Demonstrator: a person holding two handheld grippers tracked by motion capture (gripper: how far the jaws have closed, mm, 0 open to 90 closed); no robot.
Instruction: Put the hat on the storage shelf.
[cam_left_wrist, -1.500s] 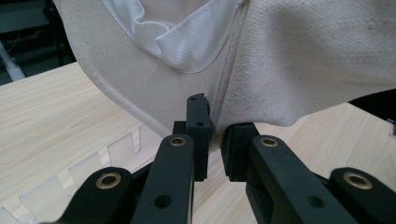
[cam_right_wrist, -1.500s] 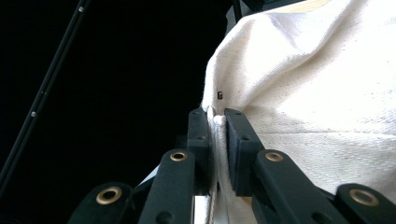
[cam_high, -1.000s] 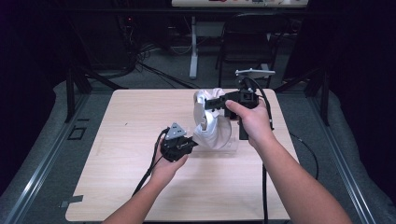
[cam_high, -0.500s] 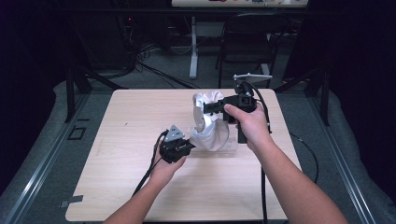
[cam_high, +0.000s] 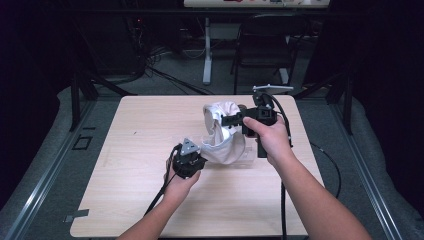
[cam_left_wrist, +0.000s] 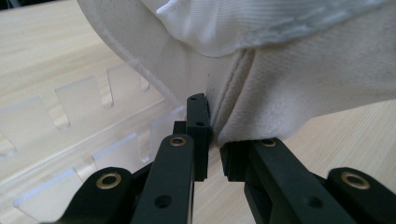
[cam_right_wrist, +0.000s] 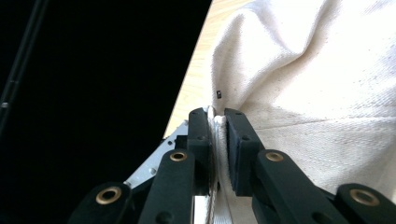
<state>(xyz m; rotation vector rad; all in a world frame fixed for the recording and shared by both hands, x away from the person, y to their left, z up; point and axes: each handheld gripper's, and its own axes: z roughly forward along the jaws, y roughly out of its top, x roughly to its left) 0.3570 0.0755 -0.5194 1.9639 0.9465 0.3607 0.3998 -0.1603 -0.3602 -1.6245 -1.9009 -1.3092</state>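
Tabletop (cam_high: 125, 200): left half and near edge bare, open room there. White cloth bag (cam_high: 222, 137) sits right of centre, nearer the far edge, over a clear notched plastic piece (cam_left_wrist: 70, 140). Right gripper (cam_high: 231, 120) pinches the bag's upper rim; hem clamped between its pads (cam_right_wrist: 236, 140). Left gripper (cam_high: 202, 150) pinches the bag's lower seam near the tabletop's middle. Versus a second ago: right gripper higher, bag mouth pulled up and open wider; left gripper barely shifted.
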